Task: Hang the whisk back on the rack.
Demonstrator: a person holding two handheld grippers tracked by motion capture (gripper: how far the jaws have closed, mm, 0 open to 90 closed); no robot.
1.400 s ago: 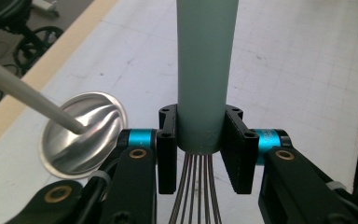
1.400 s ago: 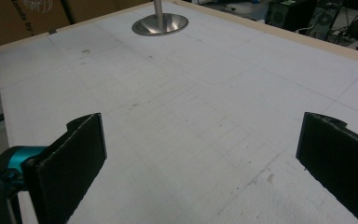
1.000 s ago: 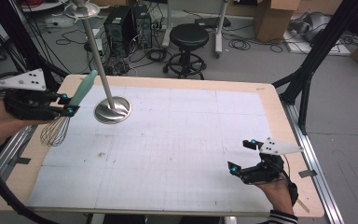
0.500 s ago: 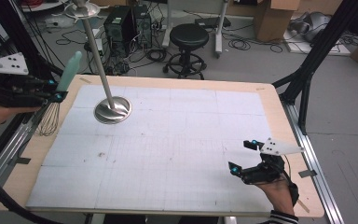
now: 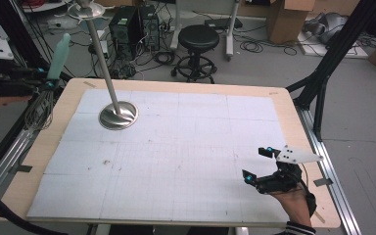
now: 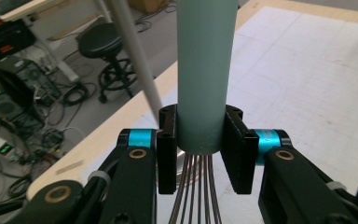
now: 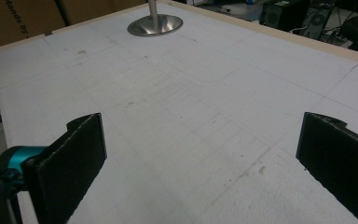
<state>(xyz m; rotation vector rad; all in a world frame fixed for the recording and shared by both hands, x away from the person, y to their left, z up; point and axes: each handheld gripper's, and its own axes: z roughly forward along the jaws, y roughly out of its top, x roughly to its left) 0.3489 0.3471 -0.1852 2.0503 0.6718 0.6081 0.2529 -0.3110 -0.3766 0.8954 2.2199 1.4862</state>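
Note:
A whisk with a pale green handle [image 5: 59,55] and wire loops [image 5: 40,110] hangs past the table's left edge in the high view. My left gripper [image 5: 46,81] is shut on the handle's lower end, handle pointing up, wires hanging down. In the left gripper view the two black pads clamp the green handle [image 6: 206,74] from both sides, with the wires [image 6: 196,191] fanning out below. My right gripper [image 5: 257,164] rests open near the table's front right corner; its wide-apart jaws in the right gripper view have only the white mat [image 7: 191,116] between them.
A metal stand with a round base [image 5: 118,115] and a tilted pole [image 5: 100,54] sits at the table's back left, close to the whisk. A white gridded mat [image 5: 186,147] covers the wooden table [image 5: 293,127]. A black stool [image 5: 198,44], computers and cables stand on the floor behind.
My left gripper has lifted the whisk up and to the left, off the table's edge. The right gripper has stayed where it was.

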